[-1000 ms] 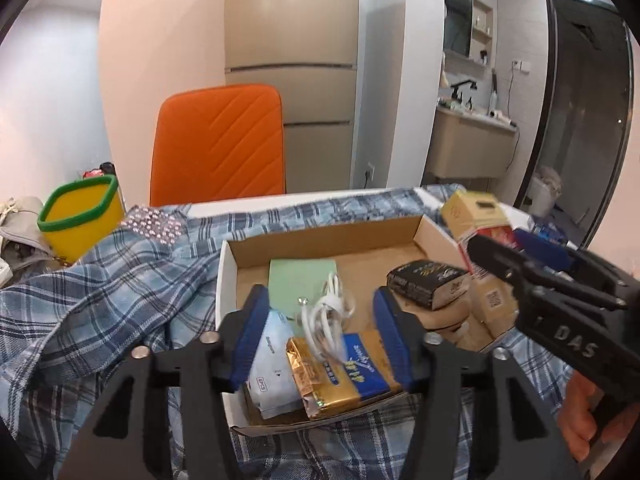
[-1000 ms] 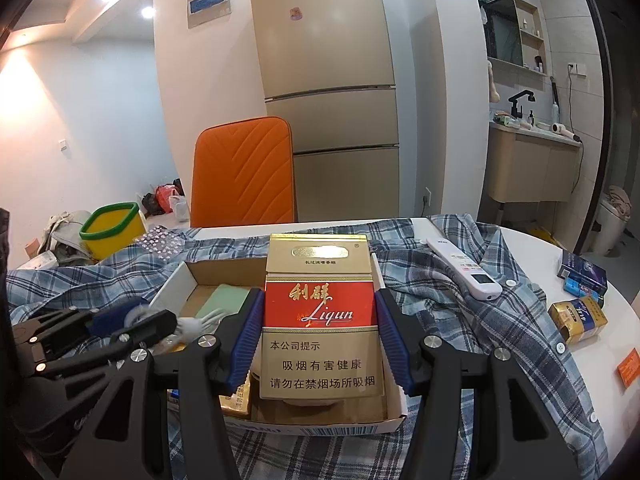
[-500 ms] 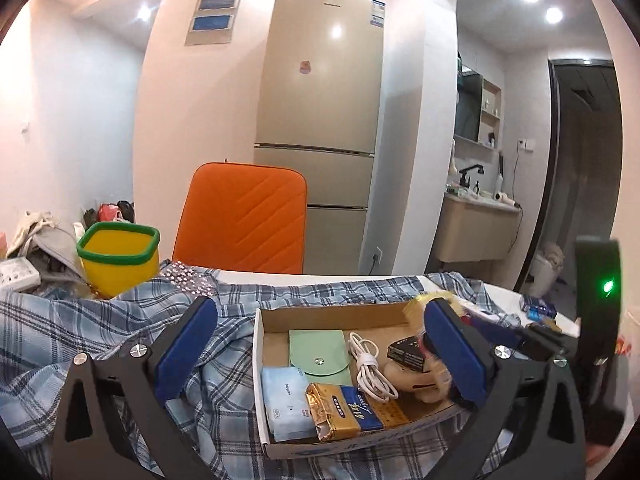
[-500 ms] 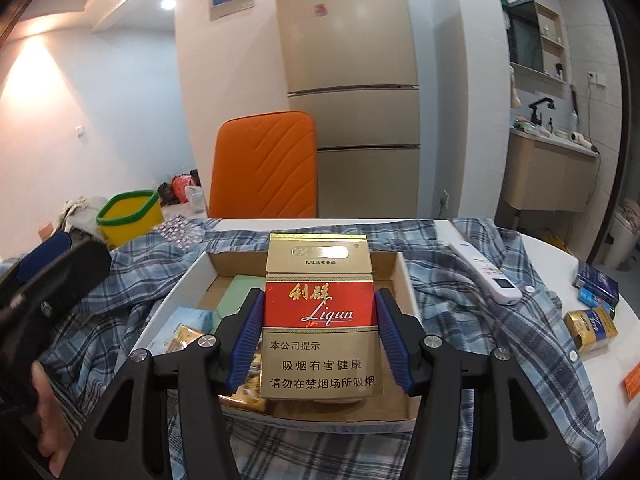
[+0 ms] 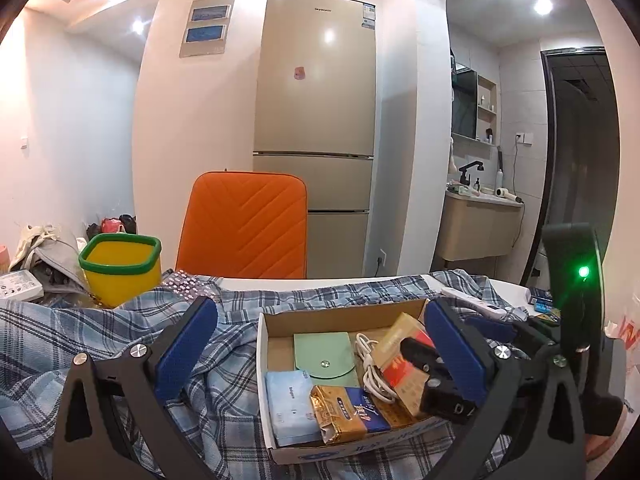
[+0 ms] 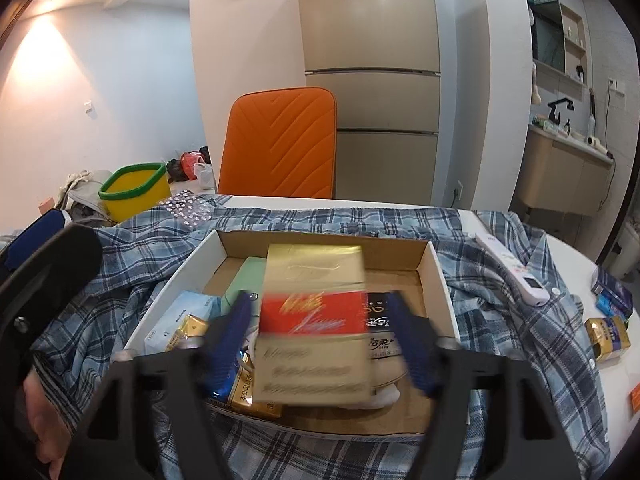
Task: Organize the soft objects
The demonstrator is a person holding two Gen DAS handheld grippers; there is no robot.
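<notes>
The right hand-held gripper [image 6: 320,344] is hanging low over the cardboard box [image 6: 440,276], with the red and gold carton [image 6: 316,328] between its fingers. Its blue pads [image 6: 234,332] are standing a little away from the sides of the carton, and the picture is blurred there, so it is not possible to tell if the carton is clamped or free. The left hand-held gripper [image 5: 320,352] is standing wide open beside the box and is holding nothing.

The box is lying on a blue plaid shirt [image 5: 100,340] that is covering the surface [image 6: 576,256]. Inside it a green pouch [image 5: 326,354], a white cable [image 5: 372,372], a light blue tissue pack [image 5: 290,408] and a gold and blue pack [image 5: 352,412] are already lying, and a black pack [image 6: 380,332] is showing behind the carton.

The task seems well advanced but not finished. Several small packs [image 6: 608,332] and a white remote [image 6: 512,268] are lying outside the box on the right part of the surface. The shirt itself, which is the softest thing here, is spreading unfolded under the box.
</notes>
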